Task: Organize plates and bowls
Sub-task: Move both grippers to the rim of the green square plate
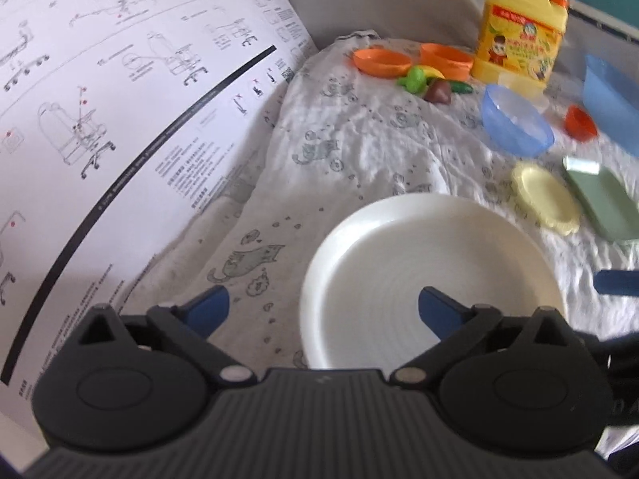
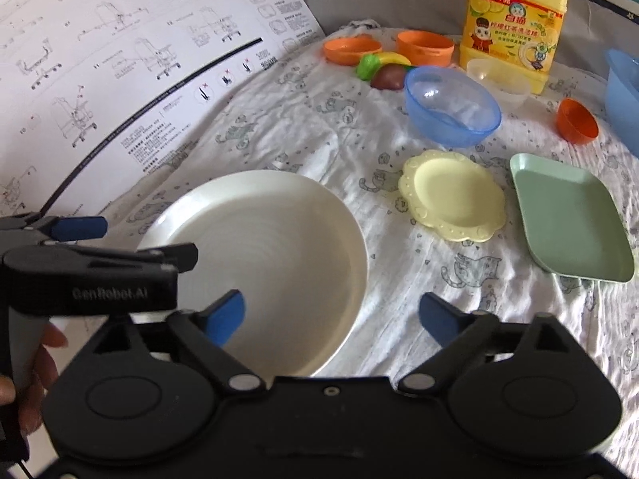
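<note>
On the cloth there are three plates: one big white plate (image 2: pixel 275 255), one small yellow plate (image 2: pixel 453 195) with a wavy edge and one green square plate (image 2: pixel 571 219). I count two bowls, one blue bowl (image 2: pixel 453 107) and one clear bowl (image 2: pixel 499 80), and three orange pieces: an orange lid (image 2: pixel 351 50), an orange round container (image 2: pixel 425 48) and an orange cup (image 2: pixel 577 121). There is also one yellow detergent bottle (image 2: pixel 515 20), one blue tub (image 2: pixel 625 92) at the edge, and a little group of toy foods (image 2: pixel 383 70) that I cannot count surely.

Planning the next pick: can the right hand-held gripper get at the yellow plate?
Probably yes. The right hand-held gripper is open, and the yellow plate lies ahead on bare cloth, apart from the white plate and green tray.
</note>
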Tool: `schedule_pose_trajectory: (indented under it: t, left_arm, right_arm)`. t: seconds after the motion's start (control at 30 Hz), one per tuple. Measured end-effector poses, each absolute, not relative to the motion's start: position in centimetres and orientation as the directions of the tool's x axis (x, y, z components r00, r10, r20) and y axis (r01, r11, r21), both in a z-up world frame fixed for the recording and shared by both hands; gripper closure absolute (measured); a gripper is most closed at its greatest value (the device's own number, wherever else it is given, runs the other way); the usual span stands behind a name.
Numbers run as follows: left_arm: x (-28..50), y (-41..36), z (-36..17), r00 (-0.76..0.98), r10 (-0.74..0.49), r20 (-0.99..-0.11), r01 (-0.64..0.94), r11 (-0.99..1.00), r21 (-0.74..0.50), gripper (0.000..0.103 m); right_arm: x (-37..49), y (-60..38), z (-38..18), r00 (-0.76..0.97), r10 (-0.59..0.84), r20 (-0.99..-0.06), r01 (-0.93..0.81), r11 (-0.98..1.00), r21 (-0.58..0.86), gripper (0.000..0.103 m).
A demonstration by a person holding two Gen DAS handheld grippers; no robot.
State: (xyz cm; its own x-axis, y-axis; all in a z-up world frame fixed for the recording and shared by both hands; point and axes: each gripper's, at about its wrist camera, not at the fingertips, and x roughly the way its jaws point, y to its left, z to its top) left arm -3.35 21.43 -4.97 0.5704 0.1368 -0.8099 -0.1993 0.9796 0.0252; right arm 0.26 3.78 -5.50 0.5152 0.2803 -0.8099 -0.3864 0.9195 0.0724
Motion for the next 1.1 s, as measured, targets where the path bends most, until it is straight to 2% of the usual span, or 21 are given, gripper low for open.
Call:
schedule_pose_trajectory:
  t: [0.53, 1.1]
  left_arm:
    - [-3.0, 19.3, -1.9, 0.598, 0.162, -0.785, -0.196, 0.979, 0.053, 0.0]
    - [1.6, 9.8, -0.7, 0.632, 0.043, -0.774, -0.024, 0.999, 0.036, 0.0]
  right_arm:
    - [-0.6, 0.0, -2.5, 0.6, 0.282, -0.748, -0.329, 0.94, 0.09, 0.0]
    - [1.6, -12.7, -2.2, 0.683, 0.132, -0.719, -0.026, 0.987, 0.156, 0.0]
